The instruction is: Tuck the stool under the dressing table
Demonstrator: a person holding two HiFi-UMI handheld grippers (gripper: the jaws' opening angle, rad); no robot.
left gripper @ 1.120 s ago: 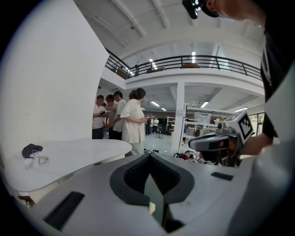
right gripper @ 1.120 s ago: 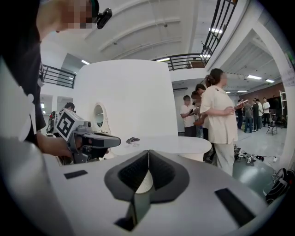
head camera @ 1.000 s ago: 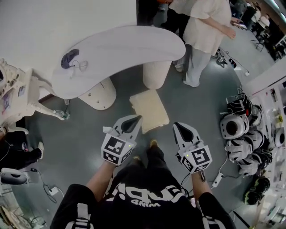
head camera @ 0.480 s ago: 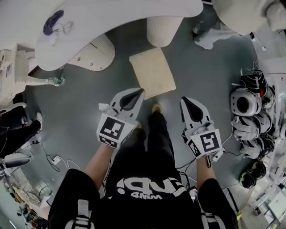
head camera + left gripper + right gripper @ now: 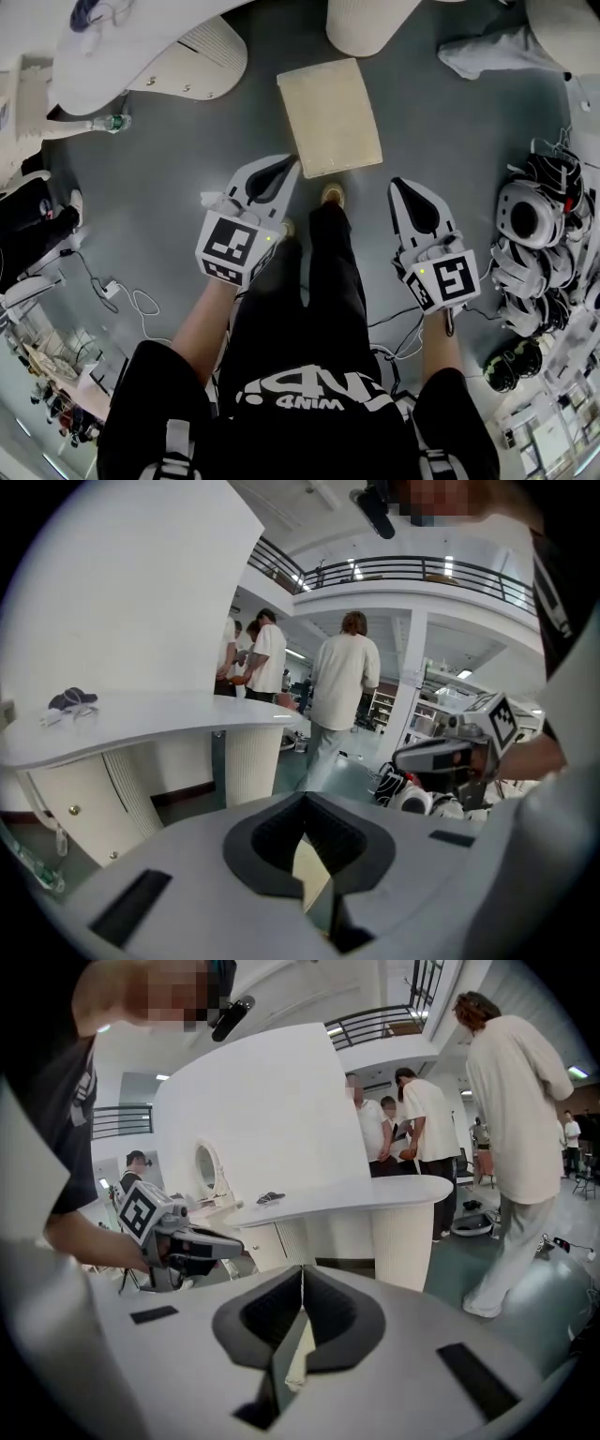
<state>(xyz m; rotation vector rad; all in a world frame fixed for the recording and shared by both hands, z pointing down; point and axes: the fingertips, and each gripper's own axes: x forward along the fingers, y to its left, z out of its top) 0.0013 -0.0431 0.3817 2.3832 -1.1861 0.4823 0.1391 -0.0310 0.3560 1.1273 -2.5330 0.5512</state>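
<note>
The stool stands on the floor, just outside the gap between the two ribbed pedestals of the dressing table (not yet under its top). The left hand-held gripper and right hand-held gripper are both closed and empty. They point toward the stool's near edge, probably to push it in with closed tips.

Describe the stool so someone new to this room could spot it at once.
Start at the white curved dressing table at the top of the head view. On the grey floor just in front of it, near its two ribbed round pedestals, stands the stool. It alone has a flat, square, cream top.
</note>
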